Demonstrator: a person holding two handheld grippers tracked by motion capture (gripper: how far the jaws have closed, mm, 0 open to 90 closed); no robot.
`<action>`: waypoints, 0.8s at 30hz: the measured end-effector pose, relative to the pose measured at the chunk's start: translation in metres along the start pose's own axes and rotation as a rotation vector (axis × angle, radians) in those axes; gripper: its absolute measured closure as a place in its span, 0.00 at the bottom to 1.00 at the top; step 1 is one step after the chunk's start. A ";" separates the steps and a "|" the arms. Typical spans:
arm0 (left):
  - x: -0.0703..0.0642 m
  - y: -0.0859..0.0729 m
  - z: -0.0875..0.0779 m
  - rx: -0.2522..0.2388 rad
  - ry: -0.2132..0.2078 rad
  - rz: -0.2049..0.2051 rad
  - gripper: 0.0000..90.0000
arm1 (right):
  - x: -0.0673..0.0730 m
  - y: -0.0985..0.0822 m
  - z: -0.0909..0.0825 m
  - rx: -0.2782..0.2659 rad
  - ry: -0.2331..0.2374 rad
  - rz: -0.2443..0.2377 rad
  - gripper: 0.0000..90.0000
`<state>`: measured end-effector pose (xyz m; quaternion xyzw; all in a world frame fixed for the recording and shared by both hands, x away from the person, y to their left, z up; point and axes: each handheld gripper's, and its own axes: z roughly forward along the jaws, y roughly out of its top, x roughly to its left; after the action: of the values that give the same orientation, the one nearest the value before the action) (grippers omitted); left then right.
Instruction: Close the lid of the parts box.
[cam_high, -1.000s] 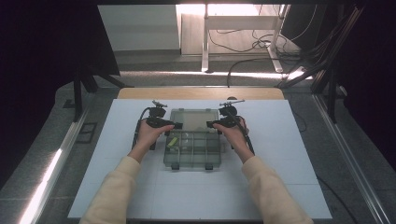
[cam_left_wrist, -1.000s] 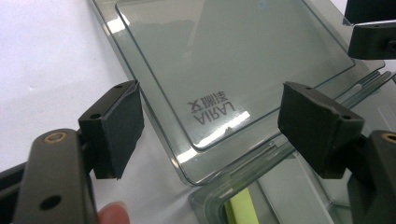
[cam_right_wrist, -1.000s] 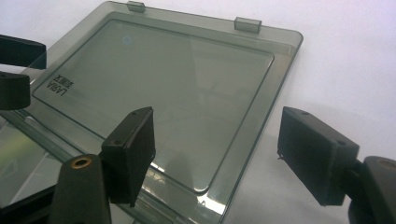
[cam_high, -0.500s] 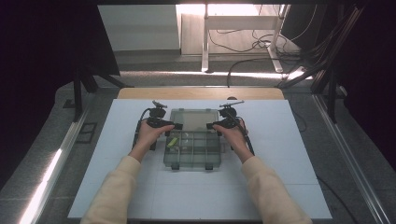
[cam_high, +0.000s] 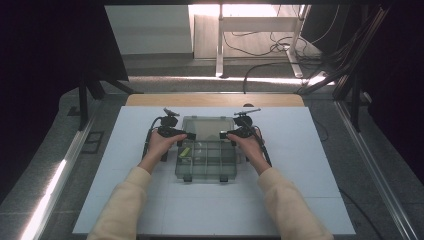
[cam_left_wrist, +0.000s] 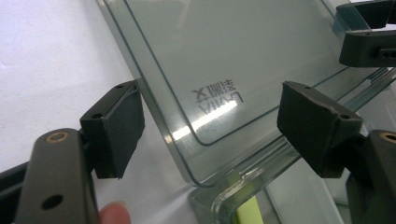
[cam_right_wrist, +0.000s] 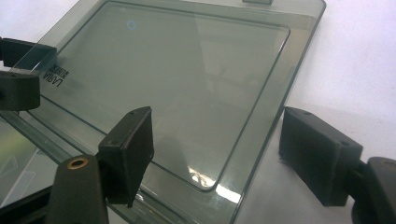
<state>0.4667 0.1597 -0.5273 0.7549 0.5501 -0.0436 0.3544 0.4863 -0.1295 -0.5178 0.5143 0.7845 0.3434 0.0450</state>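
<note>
Clear plastic lid (cam_high: 207, 128) already lies back, hinged behind the box (cam_high: 206, 161); my left claw (cam_left_wrist: 208, 128) and right claw (cam_right_wrist: 217, 147) straddle its corners, released.

White table (cam_high: 310, 165) — clear organizer box (cam_high: 207, 165).

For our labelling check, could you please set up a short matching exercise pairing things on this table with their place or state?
Things:
1. lid
2. yellow-green item
3. left gripper
4. right gripper

Descriptions:
A. lies in a compartment on the box's left
B. jaws apart at the lid's right corner
C. open, folded back beyond the box
D. jaws apart at the lid's left corner

Pairs: 1-C, 2-A, 3-D, 4-B
</note>
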 end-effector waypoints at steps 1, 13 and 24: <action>0.000 0.000 0.000 0.000 0.000 0.000 0.26 | 0.000 0.000 0.000 -0.001 0.002 -0.002 0.29; -0.001 0.000 -0.002 -0.014 0.001 -0.004 0.29 | 0.000 0.000 0.000 0.003 0.026 0.017 0.29; -0.003 0.001 -0.008 -0.045 0.004 0.007 0.33 | -0.002 0.002 -0.008 -0.029 0.050 0.034 0.30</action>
<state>0.4639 0.1614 -0.5196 0.7487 0.5490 -0.0284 0.3704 0.4849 -0.1346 -0.5108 0.5180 0.7716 0.3681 0.0271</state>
